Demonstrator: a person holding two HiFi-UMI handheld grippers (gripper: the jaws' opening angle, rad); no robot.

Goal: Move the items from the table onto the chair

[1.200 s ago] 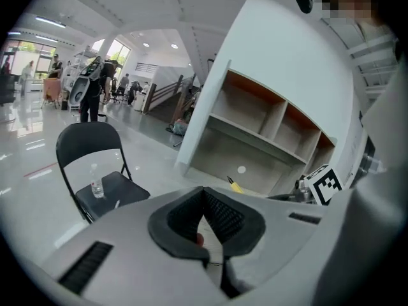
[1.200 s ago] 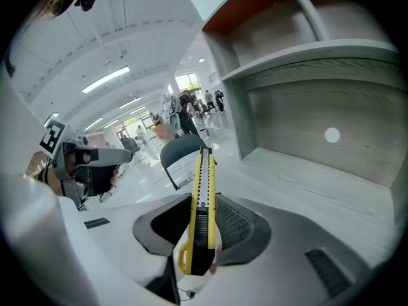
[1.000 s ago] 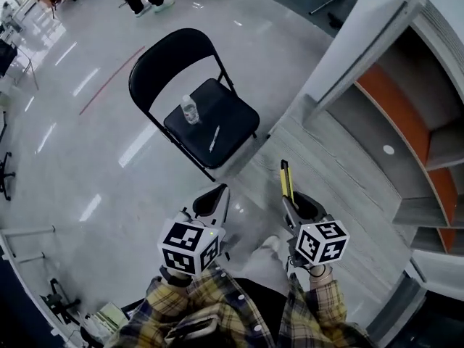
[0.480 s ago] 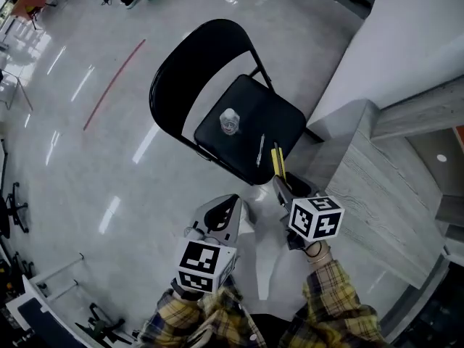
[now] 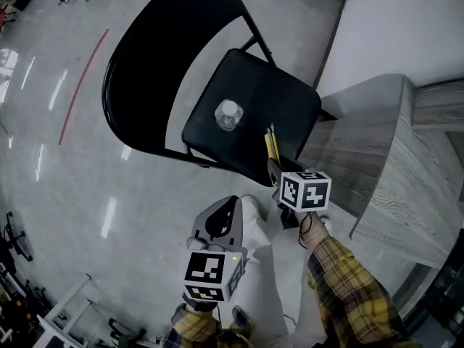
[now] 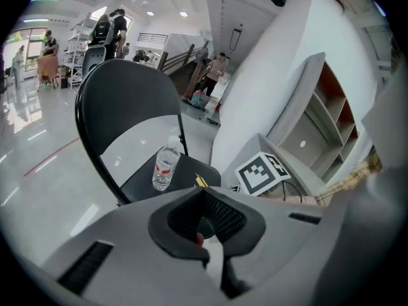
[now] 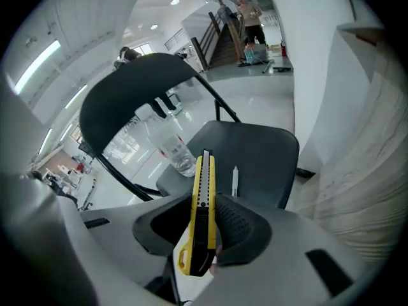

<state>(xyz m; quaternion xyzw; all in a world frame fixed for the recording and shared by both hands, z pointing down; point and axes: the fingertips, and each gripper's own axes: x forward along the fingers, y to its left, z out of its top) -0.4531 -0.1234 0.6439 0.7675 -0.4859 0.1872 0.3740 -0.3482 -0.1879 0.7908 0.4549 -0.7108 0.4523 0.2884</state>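
The left gripper (image 5: 229, 209) hangs at about 6 o'clock from the chair seat, its jaws pressed together on nothing. It is out of play, and its only hazard, I judge, is clipping the seat's front edge if it swings in.

On the black folding chair (image 5: 145, 56) a clear water bottle (image 5: 227, 114) stands upright near the middle of the seat. It looks tall and light, so a nudge from the incoming tool could tip it and send it rolling off.

At about 4 o'clock from the bottle, the right gripper (image 5: 274, 167) clamps a yellow utility knife (image 7: 204, 212) by its lower body, with the long end pointing out over the front-right part of the seat. This is the task's thing, over the seat and not yet let go. The grip sits near one end, so on release the knife may pivot, slide and drop off the near edge.

A white pen (image 7: 234, 180) lies on the seat just right of the knife's tip. Laying the knife across it could set the pen rolling.

Whether the blade is retracted cannot be told, nor whether the tip already touches the seat. In the head view the pen is nearly lost beside the knife. The grey wood-grain unit (image 5: 377, 143) at 3 o'clock runs out of frame, so what remains to be moved is unseen.
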